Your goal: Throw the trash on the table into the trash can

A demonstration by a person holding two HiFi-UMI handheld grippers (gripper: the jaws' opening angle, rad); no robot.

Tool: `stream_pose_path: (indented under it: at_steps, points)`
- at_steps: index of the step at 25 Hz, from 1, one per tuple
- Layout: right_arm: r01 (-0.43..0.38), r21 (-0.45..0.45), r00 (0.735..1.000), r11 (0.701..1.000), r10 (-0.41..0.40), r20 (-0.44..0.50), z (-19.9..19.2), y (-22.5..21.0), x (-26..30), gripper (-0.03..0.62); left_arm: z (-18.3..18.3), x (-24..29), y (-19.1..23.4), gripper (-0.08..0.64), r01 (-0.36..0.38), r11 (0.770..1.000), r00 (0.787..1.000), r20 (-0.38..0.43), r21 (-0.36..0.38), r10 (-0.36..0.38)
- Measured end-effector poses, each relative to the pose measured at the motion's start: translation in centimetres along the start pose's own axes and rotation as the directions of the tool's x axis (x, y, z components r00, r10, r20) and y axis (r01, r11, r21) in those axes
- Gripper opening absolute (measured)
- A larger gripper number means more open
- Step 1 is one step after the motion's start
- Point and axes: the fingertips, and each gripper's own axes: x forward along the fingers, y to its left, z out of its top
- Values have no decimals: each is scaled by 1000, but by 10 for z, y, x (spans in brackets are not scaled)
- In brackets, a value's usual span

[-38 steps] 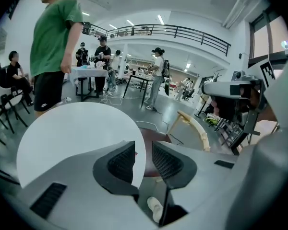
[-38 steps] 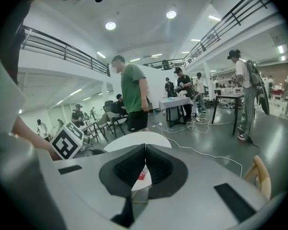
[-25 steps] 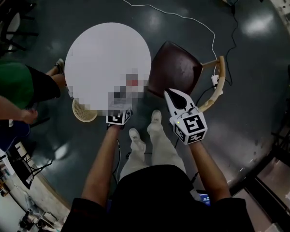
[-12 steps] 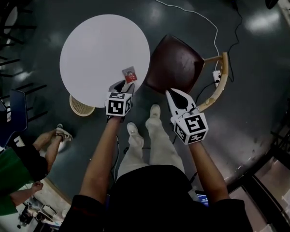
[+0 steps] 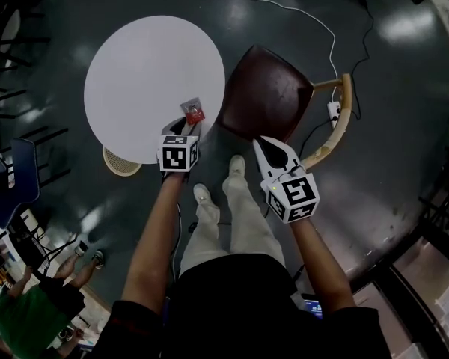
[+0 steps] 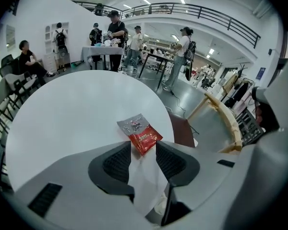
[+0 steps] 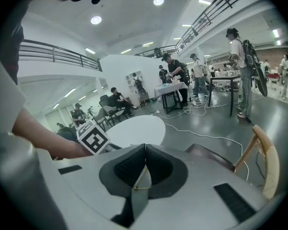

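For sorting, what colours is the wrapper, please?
The wrapper is red and silver; clearest in left gripper view.

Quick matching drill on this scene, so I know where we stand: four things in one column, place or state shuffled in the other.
1. wrapper
2. basket
3. left gripper
4. right gripper

A. jaws shut, empty
B. on the table, near its edge
C. jaws apart
D. on the floor by the table

Pairs: 1-B, 2-D, 3-C, 4-A
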Motion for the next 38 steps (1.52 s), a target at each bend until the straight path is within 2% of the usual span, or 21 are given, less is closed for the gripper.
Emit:
stream_pose_path:
  at_steps: [2, 6, 11, 14, 17, 24, 26, 29, 32, 38]
  points:
    - [1, -1, 1000, 1000, -1, -3, -1, -1, 0, 18, -1, 3, 1, 160, -17, 1000, 1000, -10, 21, 17]
    - [-1, -2, 1000, 1000, 1, -2, -2, -2, -1, 18, -1, 2, 5, 150, -33, 999, 999, 1, -16, 33]
    - [-5, -1, 1000, 1000, 5, -16, -7, -4, 0, 18, 0, 3, 12, 99, -48, 998, 999, -1, -33, 48]
    - [-8, -3, 1000, 1000, 8, -22, -8, -1, 2, 18, -1, 2, 15, 74, -64, 998, 998, -2, -3, 64]
    - [-16, -3, 1000, 1000, 16, -24, -8, -1, 5, 18, -2, 2, 14, 74, -70, 997, 998, -1, 24, 70]
    - [-19, -3, 999, 1000, 19, -27, -9, -4, 12, 18, -5, -1, 14, 106, -53, 999, 998, 20, 7, 53]
    - [-21, -4, 999, 1000, 21, -26, -8, -3, 13, 18, -3, -3, 12, 115, -48, 998, 998, 30, 33, 47]
    - [-21, -2, 999, 1000, 21, -29, -8, -4, 14, 18, 5, -2, 5, 138, -44, 992, 998, 44, 120, 39]
    - [-21, -1, 999, 1000, 21, -33, -11, -4, 15, 18, 13, 4, -1, 152, -36, 979, 998, 52, 203, 26]
    - [-29, 4, 999, 1000, 29, -44, -16, -4, 18, 18, 28, 12, -12, 192, -14, 951, 999, 40, 310, 2]
